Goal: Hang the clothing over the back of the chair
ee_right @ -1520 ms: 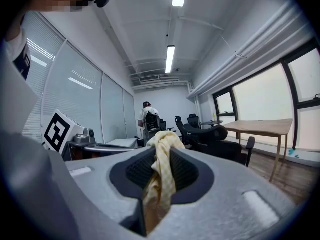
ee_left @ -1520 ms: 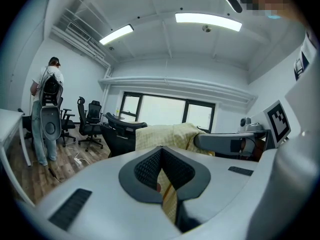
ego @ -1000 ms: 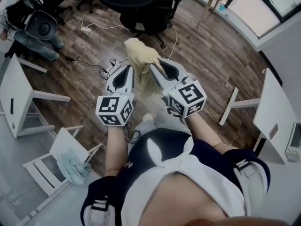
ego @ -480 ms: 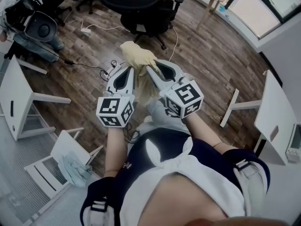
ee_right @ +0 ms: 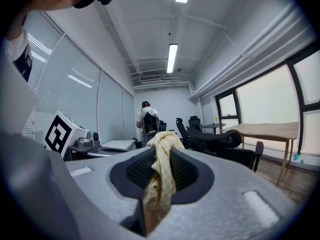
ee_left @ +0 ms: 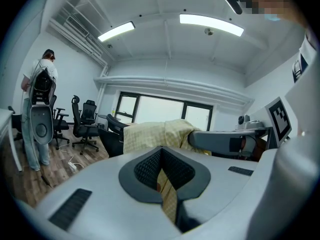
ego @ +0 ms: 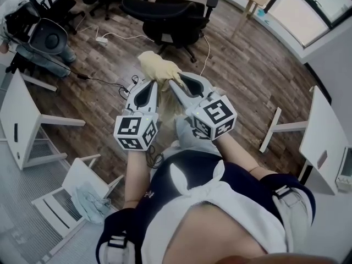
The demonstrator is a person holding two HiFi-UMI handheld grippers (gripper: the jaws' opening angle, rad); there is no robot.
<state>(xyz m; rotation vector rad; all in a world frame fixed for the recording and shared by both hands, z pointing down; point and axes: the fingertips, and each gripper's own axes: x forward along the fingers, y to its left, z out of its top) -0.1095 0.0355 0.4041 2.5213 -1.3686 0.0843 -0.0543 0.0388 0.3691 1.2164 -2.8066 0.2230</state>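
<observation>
Pale yellow clothing (ego: 158, 69) hangs in the air over the wooden floor (ego: 247, 76), short of the black chair (ego: 176, 12), with left gripper (ego: 154, 87) and right gripper (ego: 174, 87) each clamped on a bunched fold; judged light, limp and sag-prone, best gripped along the top edge, hands spread.

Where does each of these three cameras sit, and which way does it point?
Head view: on the person's head, looking steeply down at the floor; shows torso, forearms, and the left claw and right claw gripping the yellow cloth.
Left gripper view: on the left claw, looking along its jaws toward windows; the right claw shows alongside.
Right gripper view: on the right claw, facing black chairs and a wooden table.
Shared: both gripper views show the cloth pinched in their own jaws.
</observation>
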